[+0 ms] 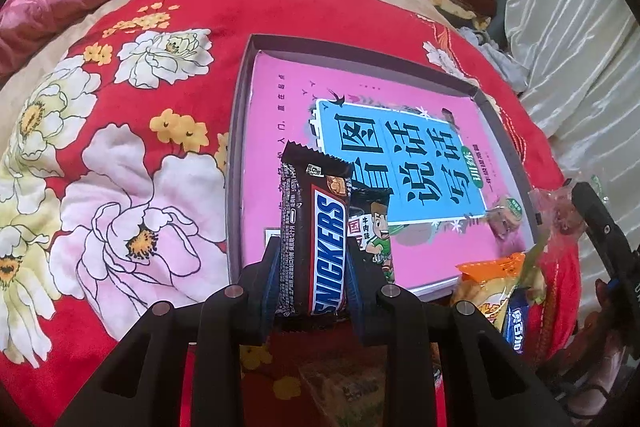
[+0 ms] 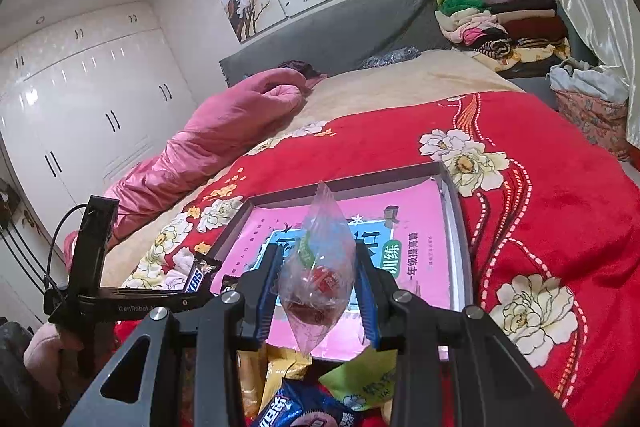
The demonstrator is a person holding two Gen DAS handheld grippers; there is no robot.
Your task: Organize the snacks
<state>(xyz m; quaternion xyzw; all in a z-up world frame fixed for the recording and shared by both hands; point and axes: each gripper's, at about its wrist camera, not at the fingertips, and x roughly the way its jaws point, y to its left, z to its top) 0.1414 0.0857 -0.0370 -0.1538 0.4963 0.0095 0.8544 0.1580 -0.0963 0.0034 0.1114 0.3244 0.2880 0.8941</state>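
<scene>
Left gripper (image 1: 310, 267) clamps a Snickers bar (image 1: 316, 239) upright over the tray (image 1: 240, 131); right gripper (image 2: 316, 291) pinches a clear snack packet (image 2: 320, 267) likewise, both seemingly poised for release. Remaining snack packets (image 2: 296, 387) lie beside the tray's near edge.

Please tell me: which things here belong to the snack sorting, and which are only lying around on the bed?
Belong to the job:
- Snickers bar, in the left tongs
- clear snack bag, in the right tongs
- grey tray
- loose snack packets

Just lying about:
- pink quilt
- folded clothes
- red floral blanket
</scene>
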